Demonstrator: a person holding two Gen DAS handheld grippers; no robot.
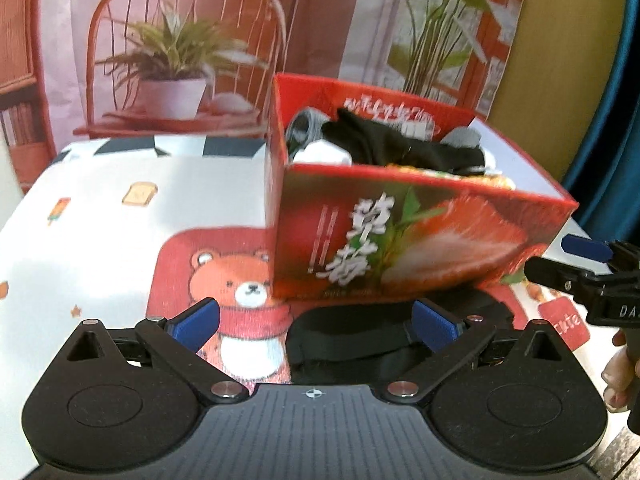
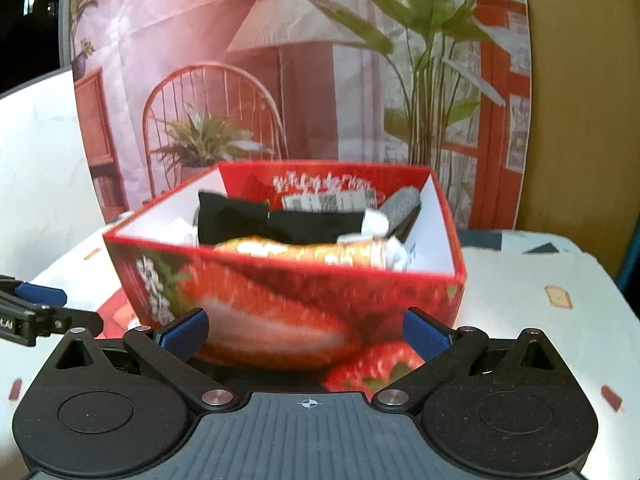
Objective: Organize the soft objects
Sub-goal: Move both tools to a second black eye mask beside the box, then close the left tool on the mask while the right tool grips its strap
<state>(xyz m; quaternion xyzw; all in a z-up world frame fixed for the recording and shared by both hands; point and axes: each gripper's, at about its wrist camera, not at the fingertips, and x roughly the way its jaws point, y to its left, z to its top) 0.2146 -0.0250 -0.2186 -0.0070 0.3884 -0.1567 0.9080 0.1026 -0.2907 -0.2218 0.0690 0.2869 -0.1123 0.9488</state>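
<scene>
A red strawberry-printed box stands on the table with black, grey, white and orange-patterned soft pieces piled inside. In the left wrist view a black soft item lies on the cloth in front of the box, just beyond my left gripper, which is open with nothing between its blue pads. My right gripper is open too, close against the box's near wall and empty. It also shows at the right edge of the left wrist view as the right gripper.
The table carries a white cloth printed with a bear and small snacks. A printed backdrop of chair and plants stands behind the table. A person's fingers hold the right gripper's handle. A blue curtain hangs at right.
</scene>
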